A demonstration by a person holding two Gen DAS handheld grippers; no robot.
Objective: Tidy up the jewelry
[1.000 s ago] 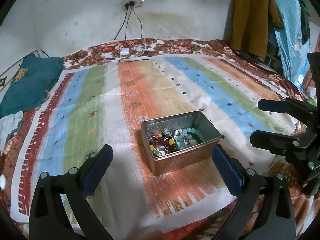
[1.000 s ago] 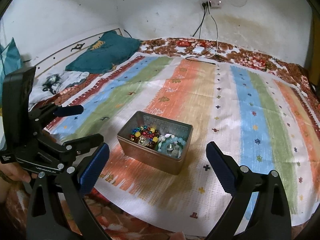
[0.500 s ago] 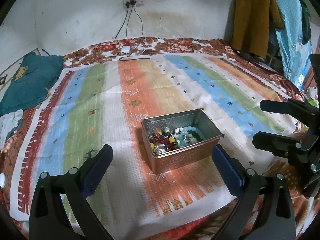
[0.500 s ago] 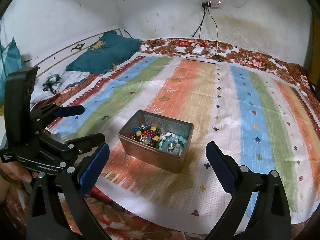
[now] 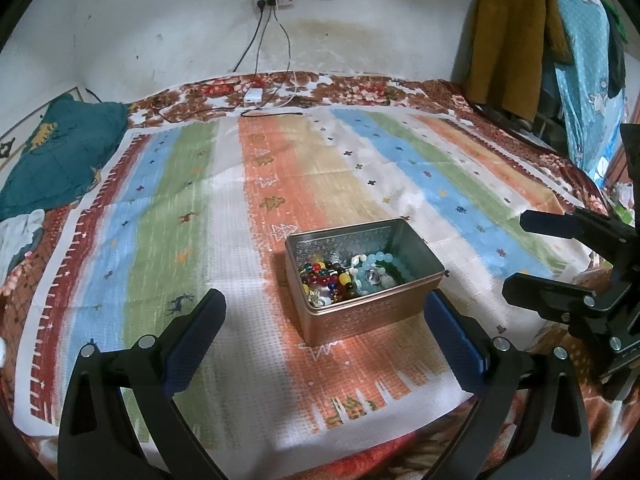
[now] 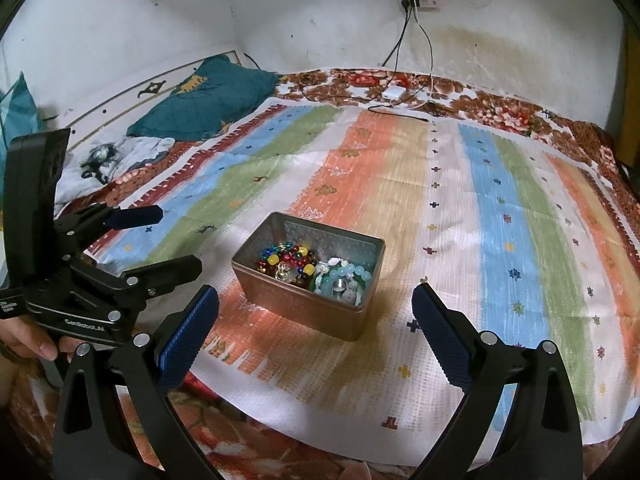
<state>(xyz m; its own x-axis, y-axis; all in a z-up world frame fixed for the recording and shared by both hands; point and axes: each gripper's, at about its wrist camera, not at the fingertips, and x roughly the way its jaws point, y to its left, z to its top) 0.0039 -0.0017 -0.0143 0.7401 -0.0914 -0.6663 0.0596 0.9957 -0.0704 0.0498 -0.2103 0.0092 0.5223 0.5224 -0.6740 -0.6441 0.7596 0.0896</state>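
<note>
The striped cloth point(image 5: 168, 240) covers most of a bed with a floral sheet point(image 6: 500, 112); its near edge runs just in front of both grippers, and its far edge stops short of the white wall point(image 5: 160, 20). Broad bare cloth surrounds the tin point(image 5: 360, 312) on all sides. The tin, a rectangular metal box without a lid, stands on an orange stripe near the cloth's front edge. It holds mixed jewelry: red, yellow and dark beads point(image 6: 288, 260) at one end, a pale turquoise bead bracelet point(image 6: 348, 274) and small white pieces at the other. The left gripper point(image 5: 324, 332) hovers before the tin, jaws spread wide, gripping nothing. The right gripper point(image 6: 316, 324) is likewise spread wide and unloaded, apart from the tin. A teal pillow point(image 6: 208, 100) lies beyond the cloth's left edge.
</note>
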